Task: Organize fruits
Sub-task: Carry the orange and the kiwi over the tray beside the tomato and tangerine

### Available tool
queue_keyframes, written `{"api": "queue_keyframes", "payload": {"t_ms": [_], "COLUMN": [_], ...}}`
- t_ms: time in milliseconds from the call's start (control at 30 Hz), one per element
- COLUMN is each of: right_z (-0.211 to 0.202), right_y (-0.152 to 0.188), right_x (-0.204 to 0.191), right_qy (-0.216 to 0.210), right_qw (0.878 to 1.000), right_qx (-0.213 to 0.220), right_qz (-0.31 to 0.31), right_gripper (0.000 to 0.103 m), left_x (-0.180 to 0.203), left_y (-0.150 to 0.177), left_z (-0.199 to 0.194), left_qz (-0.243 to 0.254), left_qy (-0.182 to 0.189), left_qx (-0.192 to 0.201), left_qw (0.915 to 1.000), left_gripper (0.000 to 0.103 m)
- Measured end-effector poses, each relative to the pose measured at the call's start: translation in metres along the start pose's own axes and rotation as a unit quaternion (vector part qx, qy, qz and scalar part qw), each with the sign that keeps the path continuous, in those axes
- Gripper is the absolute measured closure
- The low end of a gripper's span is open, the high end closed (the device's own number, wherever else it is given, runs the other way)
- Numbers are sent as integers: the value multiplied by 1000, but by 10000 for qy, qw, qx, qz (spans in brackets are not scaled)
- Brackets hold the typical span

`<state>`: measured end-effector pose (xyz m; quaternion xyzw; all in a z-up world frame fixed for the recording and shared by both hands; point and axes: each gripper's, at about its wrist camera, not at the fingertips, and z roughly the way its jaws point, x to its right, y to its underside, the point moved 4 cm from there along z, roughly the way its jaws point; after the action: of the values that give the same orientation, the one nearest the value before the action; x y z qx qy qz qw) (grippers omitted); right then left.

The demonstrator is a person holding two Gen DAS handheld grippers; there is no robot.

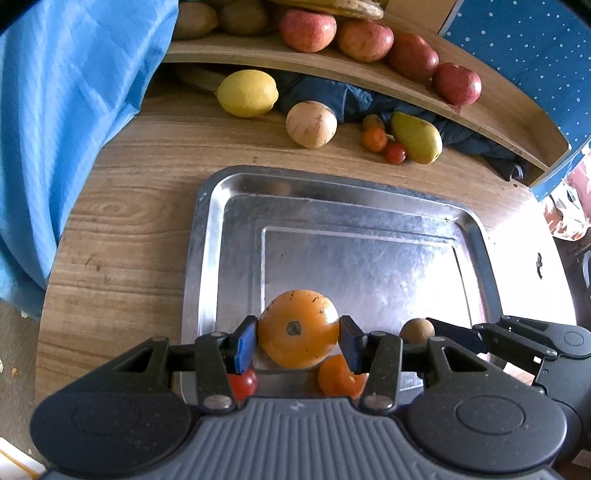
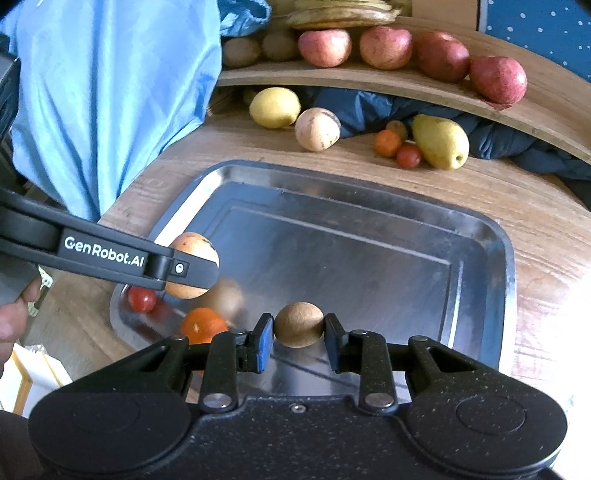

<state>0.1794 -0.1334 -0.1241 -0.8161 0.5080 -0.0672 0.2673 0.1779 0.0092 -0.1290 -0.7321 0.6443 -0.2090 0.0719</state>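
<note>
My left gripper (image 1: 297,341) is shut on a large orange fruit (image 1: 297,328) and holds it over the near part of the steel tray (image 1: 207,236). Below it on the tray lie a cherry tomato (image 1: 243,384) and a small orange (image 1: 338,376). My right gripper (image 2: 298,334) is shut on a small brown round fruit (image 2: 298,324) above the tray (image 2: 506,258). In the right wrist view the left gripper (image 2: 192,266) with its orange fruit (image 2: 192,243) hangs at the left, over the tomato (image 2: 142,299) and the small orange (image 2: 203,326).
Behind the tray on the wooden table lie a lemon (image 1: 246,93), a pale round fruit (image 1: 311,124), a pear (image 1: 416,137), a small orange (image 1: 374,139) and a tomato (image 1: 395,152). Red apples (image 1: 307,29) line a curved wooden shelf (image 1: 258,55). Blue cloth (image 1: 66,110) hangs at the left.
</note>
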Motion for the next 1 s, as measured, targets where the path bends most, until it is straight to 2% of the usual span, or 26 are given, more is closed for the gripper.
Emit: {"api": "queue_keyframes", "payload": {"t_ms": [1000], "right_z": [-2], "right_y": [14], "right_x": [-12], "right_qy": [-191], "right_qw": [9994], "right_qx": [-199], "right_qz": [-213], "right_gripper": [71], "left_x": [3], "left_y": [7], "left_z": [-4], "left_qz": [340], "left_qy": [-181], "left_qx": [-125], "left_qw": [9992], "left_gripper": [51]}}
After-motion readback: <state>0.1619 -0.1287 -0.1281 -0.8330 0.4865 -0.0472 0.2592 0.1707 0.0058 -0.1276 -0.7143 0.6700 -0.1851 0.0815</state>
